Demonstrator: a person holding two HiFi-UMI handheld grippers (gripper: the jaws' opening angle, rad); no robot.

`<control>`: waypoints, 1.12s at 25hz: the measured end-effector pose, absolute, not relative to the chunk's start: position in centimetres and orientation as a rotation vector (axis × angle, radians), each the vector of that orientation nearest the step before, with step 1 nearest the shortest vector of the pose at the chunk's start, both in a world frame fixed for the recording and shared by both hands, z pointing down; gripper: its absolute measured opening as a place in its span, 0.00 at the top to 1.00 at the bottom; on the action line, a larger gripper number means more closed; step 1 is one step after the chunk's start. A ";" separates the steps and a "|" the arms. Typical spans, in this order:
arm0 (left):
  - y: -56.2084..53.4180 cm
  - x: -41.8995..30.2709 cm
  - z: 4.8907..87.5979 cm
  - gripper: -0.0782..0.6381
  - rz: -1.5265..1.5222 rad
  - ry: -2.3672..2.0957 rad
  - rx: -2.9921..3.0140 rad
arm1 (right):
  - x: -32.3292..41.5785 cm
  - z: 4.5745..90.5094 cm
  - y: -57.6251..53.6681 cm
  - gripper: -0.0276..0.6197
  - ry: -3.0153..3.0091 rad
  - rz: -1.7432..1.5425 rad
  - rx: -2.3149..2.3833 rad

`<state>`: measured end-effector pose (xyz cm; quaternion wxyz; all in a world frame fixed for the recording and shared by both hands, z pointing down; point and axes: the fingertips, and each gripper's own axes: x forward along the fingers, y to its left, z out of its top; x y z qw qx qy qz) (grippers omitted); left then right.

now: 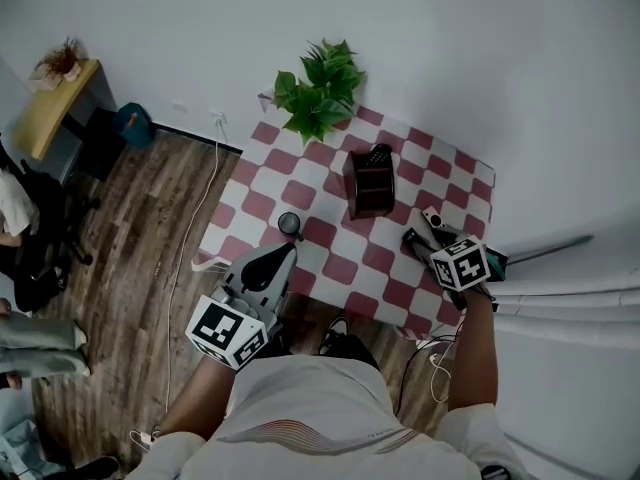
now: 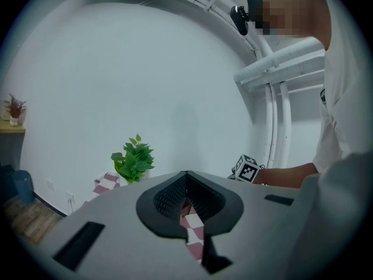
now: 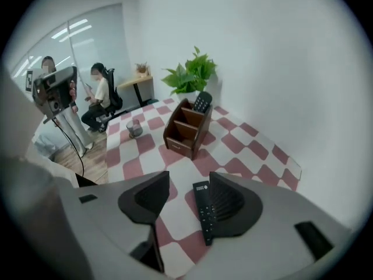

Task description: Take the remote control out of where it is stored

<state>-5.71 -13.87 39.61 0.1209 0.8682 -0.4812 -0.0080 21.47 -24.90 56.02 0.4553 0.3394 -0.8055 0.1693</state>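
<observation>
Table point(image 1: 330, 233): red-and-white checked cloth, set against the far wall.

Plant point(image 1: 320, 93): leafy green, at the table's far edge, left of centre.

Wooden organizer point(image 1: 372, 183): dark, open-topped with stepped compartments. It stands upright mid-table, near side of the plant and a bit right of it.

Left gripper point(image 2: 186, 177): off the table's near-left edge and above it, pointing at the far wall. The jaw tips are together, with only a thin slit behind them showing the cloth. Nothing in it.

Right gripper point(image 3: 189, 177): over the right near part of the table. The jaws are spread wide with the remote control point(image 3: 203, 209) between them, but they aren't clamping it.

The remote control is black and slim and lies flat on the cloth, long axis running near to far. It's out of the organizer, near-right of it and clearly apart. It sits close along the right-hand jaw; can't tell if they touch. The left-hand jaw is well clear of it.

Second remote point(image 1: 378, 155): black, standing tilted in the organizer's far compartment, top end poking out above the rim.

Small dark cup point(image 1: 289, 223): upright on the cloth, left of the organizer, just beyond the left gripper's tips in the head view.
</observation>
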 end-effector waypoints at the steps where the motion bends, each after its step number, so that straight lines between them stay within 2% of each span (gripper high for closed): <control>1: -13.8 -5.6 39.4 0.88 -0.030 -1.399 2.546 | 20.9 54.8 -24.3 0.62 -2.032 0.406 0.854; 4: -13.6 -5.6 38.7 0.88 -0.044 -1.385 2.569 | 18.9 51.0 -22.7 0.64 -2.181 0.375 0.924; 9: -13.4 -5.7 37.7 0.88 -0.057 -1.378 2.592 | 16.0 44.6 -20.6 0.84 -2.433 0.319 1.119; 12: -13.2 -5.8 37.1 0.88 -0.069 -1.372 2.602 | 15.1 41.7 -19.7 0.90 -2.544 0.278 1.253; 19: -12.8 -6.0 36.1 0.88 -0.087 -1.369 2.629 | 13.6 38.4 -17.6 0.91 -2.650 0.157 1.373; 28: -12.3 -5.6 35.8 0.88 -0.088 -1.357 2.654 | 13.8 38.2 -17.7 0.91 -2.650 0.185 1.421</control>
